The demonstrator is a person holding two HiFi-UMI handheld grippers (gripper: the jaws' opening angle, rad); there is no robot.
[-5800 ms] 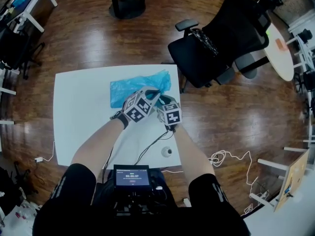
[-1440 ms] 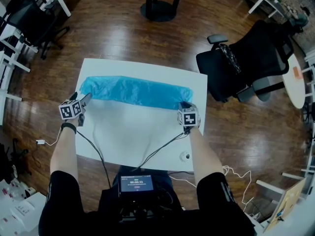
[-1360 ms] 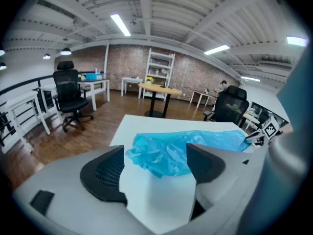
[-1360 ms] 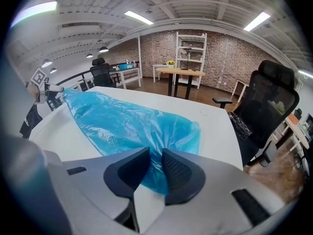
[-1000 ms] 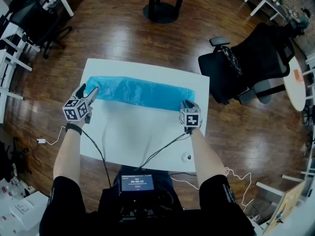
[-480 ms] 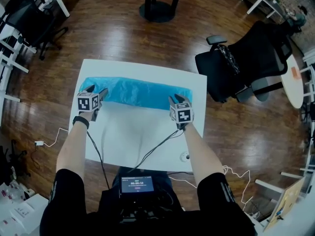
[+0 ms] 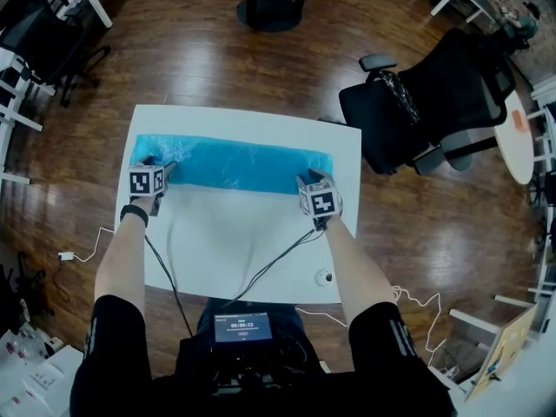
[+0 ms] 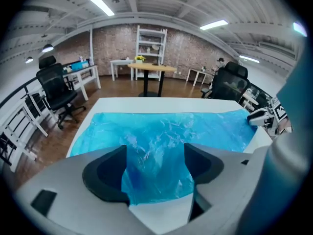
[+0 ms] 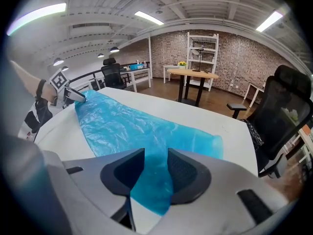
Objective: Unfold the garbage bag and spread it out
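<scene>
**Markings.** Each gripper carries a cube printed with black-and-white square marker patterns [image 7: 319, 203]. A small screen [image 7: 242, 327] at the person's waist shows a line of characters, too small to read.

**Work item.** The garbage bag [image 7: 234, 165] is a thin, translucent blue plastic film with fine wrinkles and a light sheen. It lies flat as a long strip across the far part of the table [image 7: 252, 233], reaching almost from the table's left edge to its right edge. The table top is a smooth, matt white rectangle.

**Left gripper.** The left gripper [image 7: 163, 168] sits at the bag's left end. Its jaws are opening and stand wide apart. In the left gripper view, the near edge of the film lies in the gap between the two dark, rounded pads [image 8: 105, 173]. The pads do not pinch it, so the bag is released.

**Right gripper.** The right gripper [image 7: 309, 181] sits at the bag's right end. Its jaws are also opening, with a narrower gap. In the right gripper view, the film lies between the dark, finely textured pads [image 9: 183, 173] and is not clamped.

**Surroundings.**
- Two thin black cables [image 7: 269, 254] run from the grippers across the table towards the person.
- A small round white object [image 7: 323, 277] rests near the table's near right corner.
- A black office chair [image 7: 426, 102] stands on glossy wooden plank flooring [image 7: 217, 68] beyond the table's right side.
- A brick wall [image 8: 127, 48] and a white shelf unit [image 8: 151, 45] appear in the left gripper view.
</scene>
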